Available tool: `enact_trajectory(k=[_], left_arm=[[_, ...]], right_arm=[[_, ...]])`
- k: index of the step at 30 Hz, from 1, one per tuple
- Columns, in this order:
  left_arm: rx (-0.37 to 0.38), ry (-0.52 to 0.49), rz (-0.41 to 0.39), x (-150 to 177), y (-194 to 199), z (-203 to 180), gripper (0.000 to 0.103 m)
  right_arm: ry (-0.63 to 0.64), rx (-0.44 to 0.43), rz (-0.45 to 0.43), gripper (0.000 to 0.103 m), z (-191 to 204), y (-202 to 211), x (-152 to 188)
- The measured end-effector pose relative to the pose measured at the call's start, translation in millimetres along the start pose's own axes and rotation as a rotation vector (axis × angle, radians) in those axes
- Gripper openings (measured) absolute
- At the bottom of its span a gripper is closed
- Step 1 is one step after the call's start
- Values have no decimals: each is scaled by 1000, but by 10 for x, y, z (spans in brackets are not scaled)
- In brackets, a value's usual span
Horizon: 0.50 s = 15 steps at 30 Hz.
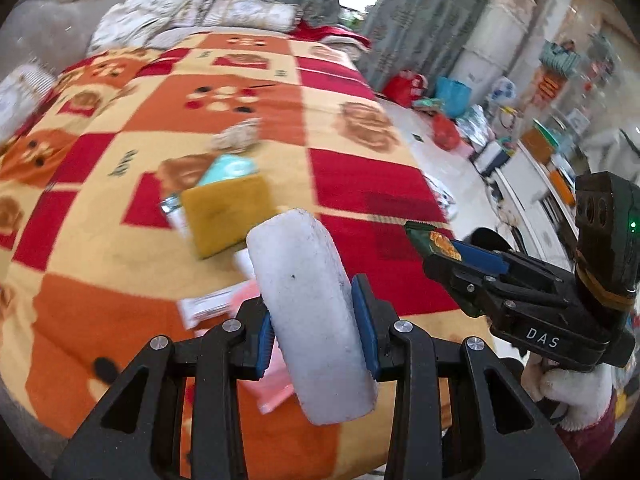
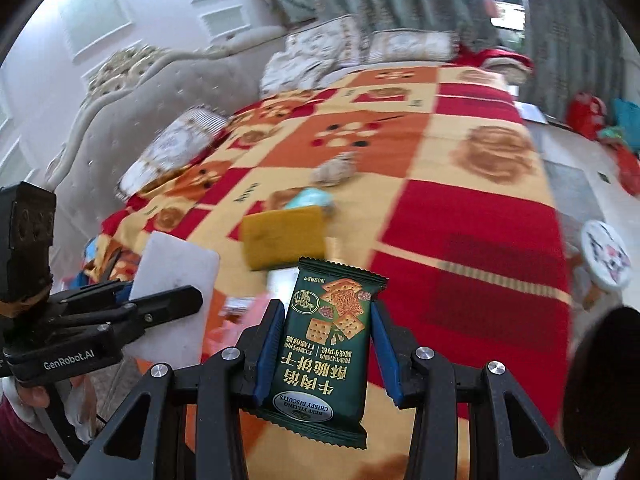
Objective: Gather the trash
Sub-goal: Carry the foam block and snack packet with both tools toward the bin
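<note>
My left gripper (image 1: 316, 328) is shut on a white foam block (image 1: 312, 312), held above the bed; it also shows in the right wrist view (image 2: 176, 280). My right gripper (image 2: 324, 356) is shut on a green biscuit wrapper (image 2: 328, 344); that wrapper's end shows in the left wrist view (image 1: 434, 242). On the bed lie a yellow sponge (image 1: 228, 216) (image 2: 282, 236), a teal packet (image 1: 230, 168) (image 2: 312, 198), a crumpled paper wad (image 1: 236, 136) (image 2: 334, 170) and pink and white wrappers (image 1: 224, 304).
The bed has an orange, red and yellow checked blanket (image 1: 352, 184) (image 2: 472, 240) with pillows (image 1: 248, 14) at the head. Floor on the right holds bags and clutter (image 1: 444, 96). A round white stool (image 2: 606, 256) and a dark round rim (image 2: 608, 384) stand right of the bed.
</note>
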<state>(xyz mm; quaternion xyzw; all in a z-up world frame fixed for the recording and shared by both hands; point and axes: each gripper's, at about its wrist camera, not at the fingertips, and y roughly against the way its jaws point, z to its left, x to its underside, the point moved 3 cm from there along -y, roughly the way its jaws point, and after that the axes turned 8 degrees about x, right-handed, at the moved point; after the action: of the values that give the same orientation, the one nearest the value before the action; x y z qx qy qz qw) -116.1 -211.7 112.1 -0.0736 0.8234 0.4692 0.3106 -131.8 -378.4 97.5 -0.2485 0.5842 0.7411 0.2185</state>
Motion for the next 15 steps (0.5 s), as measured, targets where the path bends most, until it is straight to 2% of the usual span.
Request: enact_trajectory(k=[9, 15], left_arm=[[65, -113, 44, -134, -456, -760, 33], [145, -154, 84, -187, -778, -1216, 33]], right_arm=[[-116, 115, -35, 42, -819, 343, 202], [-194, 180, -42, 42, -1314, 506, 359]])
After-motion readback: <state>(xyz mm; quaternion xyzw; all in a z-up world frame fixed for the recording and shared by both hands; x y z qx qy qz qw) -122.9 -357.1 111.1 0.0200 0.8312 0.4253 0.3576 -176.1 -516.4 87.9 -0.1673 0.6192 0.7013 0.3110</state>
